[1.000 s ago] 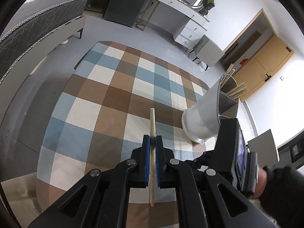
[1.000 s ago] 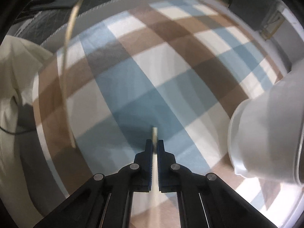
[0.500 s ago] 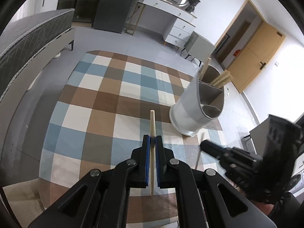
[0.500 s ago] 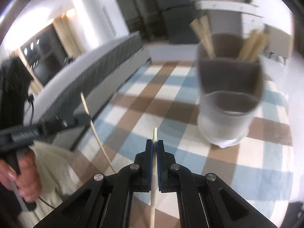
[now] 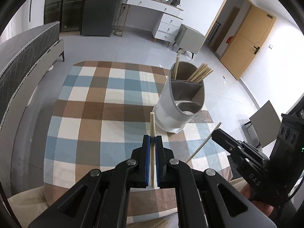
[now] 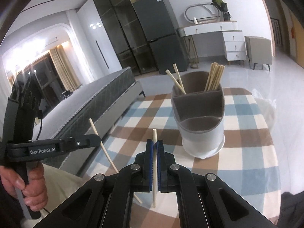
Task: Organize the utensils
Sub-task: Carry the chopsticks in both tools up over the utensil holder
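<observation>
Near the checked table's [image 5: 79,114] front edge, left gripper [image 5: 152,140] and right gripper [image 6: 155,145] each pinch one chopstick [image 5: 152,125] fully closed, holder [image 5: 180,102] beyond on the right; tilt tips down, drop into far compartment with other sticks.

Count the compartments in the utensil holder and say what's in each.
3 in the holder: the rear left one has two chopsticks, the rear right a bundle, and the front section looks empty, though its bottom is partly hidden.
</observation>
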